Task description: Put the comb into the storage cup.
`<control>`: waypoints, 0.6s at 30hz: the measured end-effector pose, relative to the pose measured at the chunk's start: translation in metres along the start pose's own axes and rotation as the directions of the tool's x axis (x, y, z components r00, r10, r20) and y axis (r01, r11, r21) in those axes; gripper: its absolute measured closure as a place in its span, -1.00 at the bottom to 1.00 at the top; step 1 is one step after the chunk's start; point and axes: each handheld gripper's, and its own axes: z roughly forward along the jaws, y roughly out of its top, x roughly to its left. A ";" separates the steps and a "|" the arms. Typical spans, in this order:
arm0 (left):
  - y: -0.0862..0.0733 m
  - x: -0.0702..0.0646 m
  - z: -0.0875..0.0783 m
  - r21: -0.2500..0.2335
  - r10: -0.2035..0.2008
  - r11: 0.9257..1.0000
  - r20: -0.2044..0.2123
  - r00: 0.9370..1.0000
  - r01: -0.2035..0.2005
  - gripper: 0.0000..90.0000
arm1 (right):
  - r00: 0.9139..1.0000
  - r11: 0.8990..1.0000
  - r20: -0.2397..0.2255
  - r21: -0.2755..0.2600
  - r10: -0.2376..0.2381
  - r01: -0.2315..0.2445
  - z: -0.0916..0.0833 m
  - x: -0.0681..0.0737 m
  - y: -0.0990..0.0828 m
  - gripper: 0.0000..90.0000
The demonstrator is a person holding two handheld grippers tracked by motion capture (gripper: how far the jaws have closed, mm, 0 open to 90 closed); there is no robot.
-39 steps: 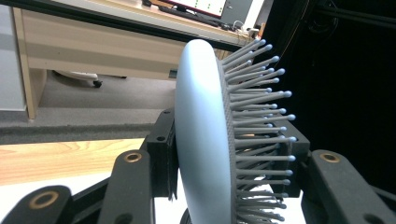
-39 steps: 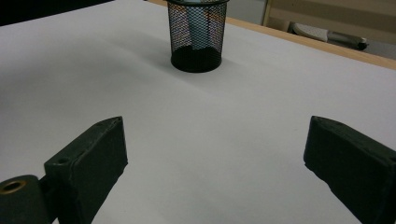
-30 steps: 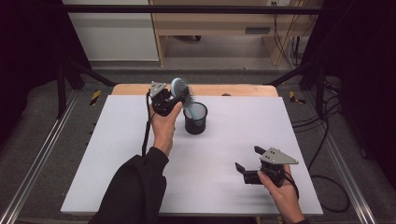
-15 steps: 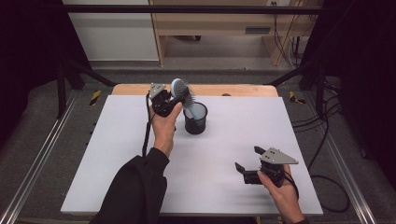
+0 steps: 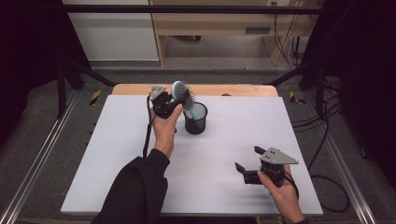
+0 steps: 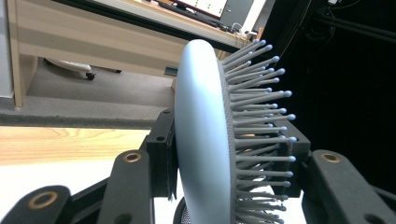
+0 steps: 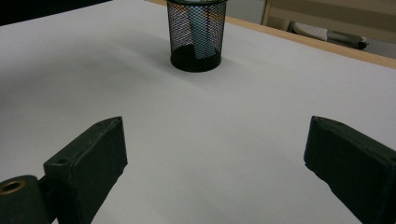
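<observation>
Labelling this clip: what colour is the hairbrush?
Pale blue-grey hairbrush, seen best in the left gripper view.

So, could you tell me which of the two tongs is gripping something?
The left tongs, at the far side of the table: they are shut on the hairbrush above the mesh cup. The right tongs gape open, empty.

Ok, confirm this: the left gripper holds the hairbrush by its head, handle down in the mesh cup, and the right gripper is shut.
Wrong on the right gripper: the right gripper view shows its jaws wide apart over bare table. The rest stands: the left gripper holds the hairbrush by its head, handle in the mesh cup.
</observation>
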 end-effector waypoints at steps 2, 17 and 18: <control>0.000 0.000 0.000 0.003 0.003 1.000 0.002 1.000 -0.003 0.16 | 1.000 1.000 0.000 0.000 0.001 -0.001 0.000 0.000 0.000 -0.87; -0.002 0.004 -0.001 0.011 0.000 1.000 0.005 1.000 0.000 0.11 | 1.000 1.000 0.000 0.003 -0.003 0.003 0.000 0.001 0.000 -0.87; -0.002 0.005 -0.001 0.014 0.000 1.000 0.004 1.000 0.000 0.10 | 1.000 1.000 -0.001 0.003 -0.003 0.003 0.000 0.001 0.000 -0.87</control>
